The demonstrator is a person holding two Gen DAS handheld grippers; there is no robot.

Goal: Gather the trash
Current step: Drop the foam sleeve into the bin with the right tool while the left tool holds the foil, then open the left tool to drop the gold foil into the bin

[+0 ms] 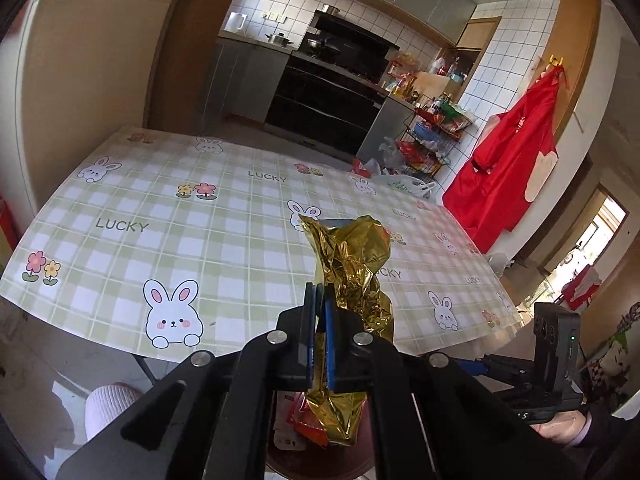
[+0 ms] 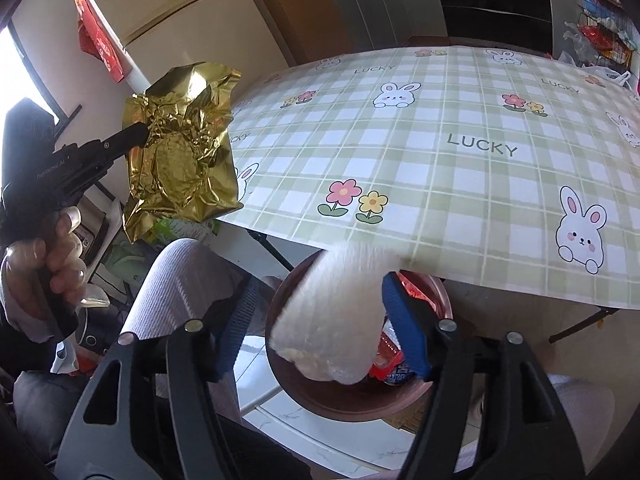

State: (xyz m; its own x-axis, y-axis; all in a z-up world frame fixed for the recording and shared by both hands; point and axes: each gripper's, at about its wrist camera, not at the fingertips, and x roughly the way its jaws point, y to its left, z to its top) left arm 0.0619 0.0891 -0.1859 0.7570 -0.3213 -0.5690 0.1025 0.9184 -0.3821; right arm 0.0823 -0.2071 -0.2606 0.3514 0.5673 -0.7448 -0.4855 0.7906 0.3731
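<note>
My left gripper (image 1: pixel 320 300) is shut on a crumpled gold foil wrapper (image 1: pixel 352 264) and holds it in the air by the table's near edge, above a round brown bin (image 1: pixel 320 464). It also shows in the right wrist view (image 2: pixel 180 156), at the left. My right gripper (image 2: pixel 316 300) is open, jaws wide apart. A white crumpled tissue (image 2: pixel 332 320) is between its fingers, over the brown bin (image 2: pixel 352 396), touching neither pad clearly. The bin holds red and white wrappers (image 2: pixel 390 360).
The table (image 2: pixel 440 128) has a green checked cloth with rabbits and "LUCKY". A plastic bag (image 1: pixel 404 184) lies at its far right corner. A fridge, a black oven, a wire rack and a red apron stand beyond. My knees are under the grippers.
</note>
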